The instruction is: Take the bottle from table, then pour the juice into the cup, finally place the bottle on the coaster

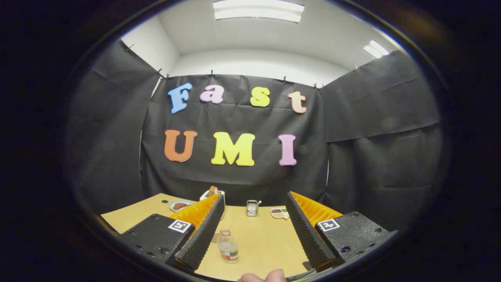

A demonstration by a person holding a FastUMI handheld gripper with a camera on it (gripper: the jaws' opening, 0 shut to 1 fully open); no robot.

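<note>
Wooden table (270, 243) under black booth cloth, small clear bottle (228, 246) upright between the fingers, gripper (254, 231) spread wide, touching nothing, dishes beyond.

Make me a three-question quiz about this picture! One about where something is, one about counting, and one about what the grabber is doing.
1. Where is the bottle?
A. Standing on the table between the fingers
B. Lying on the floor
C. On top of the small plate

2. How many small dishes of food sit at the far side of the table?
A. None
B. Two
C. Five

3. What is the gripper doing?
A. Squeezing the bottle
B. Open, holding nothing
C. Shut on a spoon

Answers:
1 A, the bottle stands upright on the wooden top, nearer the left finger.
2 B, one dish sits beyond the left finger and another dish near the right finger.
3 B, the fingers are spread wide and touch nothing.
</note>
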